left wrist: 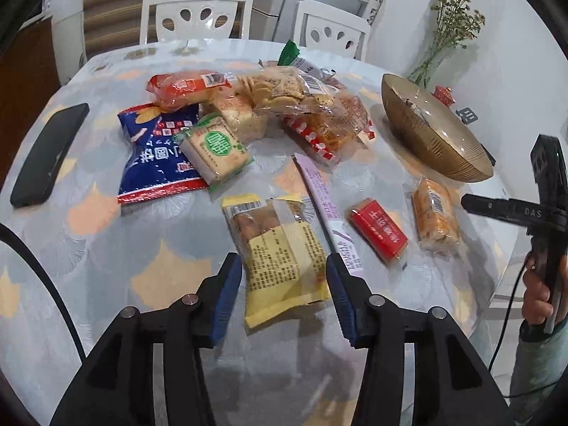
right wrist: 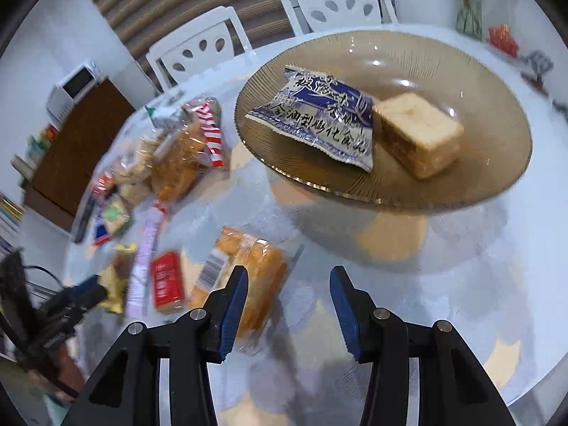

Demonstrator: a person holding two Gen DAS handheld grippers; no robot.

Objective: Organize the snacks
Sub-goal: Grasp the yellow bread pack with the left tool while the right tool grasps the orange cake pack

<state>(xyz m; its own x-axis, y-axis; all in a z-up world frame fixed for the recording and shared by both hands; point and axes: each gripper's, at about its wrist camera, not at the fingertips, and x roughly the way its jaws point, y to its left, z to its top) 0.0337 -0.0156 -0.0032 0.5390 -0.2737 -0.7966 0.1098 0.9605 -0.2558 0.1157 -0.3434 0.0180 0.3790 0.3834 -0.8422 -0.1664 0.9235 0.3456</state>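
My left gripper (left wrist: 282,296) is open, its fingers on either side of the near end of a yellow snack packet (left wrist: 280,255) lying on the table. Beyond it lie a purple stick pack (left wrist: 325,209), a red packet (left wrist: 378,232), an orange cracker pack (left wrist: 435,214) and a heap of snacks with a blue bag (left wrist: 156,156) and a green biscuit pack (left wrist: 214,149). My right gripper (right wrist: 288,310) is open and empty, just right of the orange cracker pack (right wrist: 245,277). The brown glass bowl (right wrist: 479,177) holds a blue-white packet (right wrist: 319,120) and a beige cake (right wrist: 419,135).
A black phone (left wrist: 48,154) lies at the table's left. The bowl (left wrist: 433,135) stands at the right, with a vase of dried flowers (left wrist: 443,35) behind it. Two white chairs (left wrist: 197,12) stand at the far edge. The other gripper (left wrist: 543,209) hangs at the right.
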